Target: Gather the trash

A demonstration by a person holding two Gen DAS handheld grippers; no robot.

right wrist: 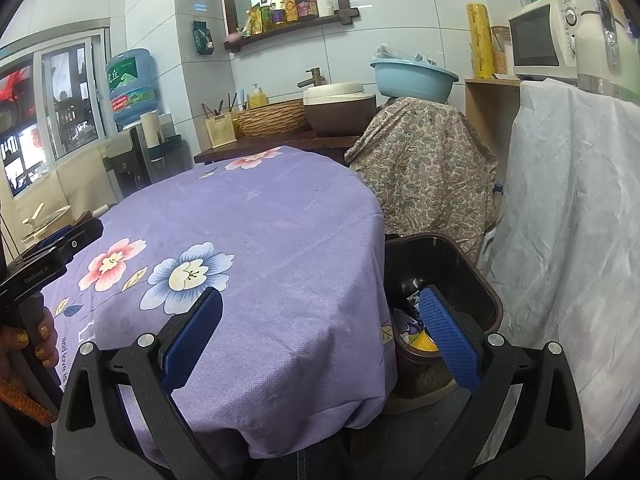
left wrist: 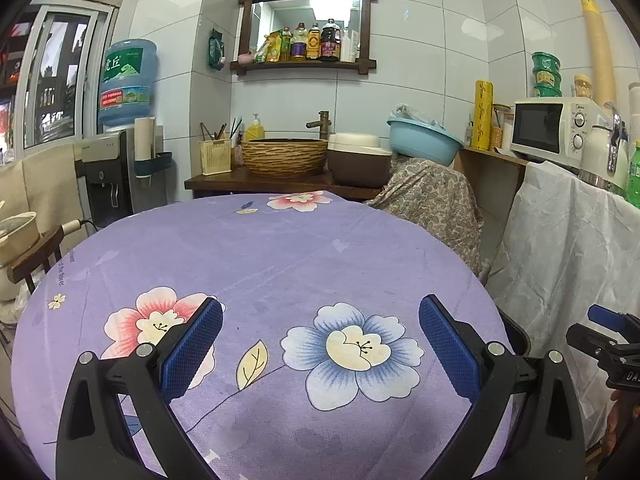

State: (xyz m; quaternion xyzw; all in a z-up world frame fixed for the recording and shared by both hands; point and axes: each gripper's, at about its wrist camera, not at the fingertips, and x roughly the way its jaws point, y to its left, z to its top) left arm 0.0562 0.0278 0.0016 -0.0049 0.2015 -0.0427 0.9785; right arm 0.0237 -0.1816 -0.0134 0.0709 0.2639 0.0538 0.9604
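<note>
Two grippers hang with jaws spread wide and nothing between them: the left gripper [left wrist: 320, 344] over the purple flowered tablecloth [left wrist: 256, 256], the right gripper [right wrist: 320, 336] at the table's right edge, its right finger [right wrist: 448, 340] above the bin [right wrist: 486, 292]. At far left of the right view a hand [right wrist: 24, 344] with gold-painted nails grips the other tool, whose black body reads "GenRobot.AI". Print along the cloth's near hem reads partly "and love is"; the rest is too small. Further back, the blue water jug [left wrist: 127, 80] carries a green label with large Chinese characters and a red band below, its text illegible, and stands on a dispenser [left wrist: 108, 176]. A cream holder [left wrist: 215, 156] keeps chopsticks, next to a yellow pump bottle [left wrist: 254, 130] and a woven basin [left wrist: 285, 156] under a tap. On the shelf [left wrist: 304, 65] stand sauce and oil bottles, labels unreadable. A blue tub [left wrist: 424, 140] holds clear plastic. Green noodle cups [left wrist: 546, 74] are stacked above the white microwave [left wrist: 556, 128]. The dark bin beside the table holds the trash [right wrist: 416, 328]: crumpled wrappers, one yellow, one bluish.
</note>
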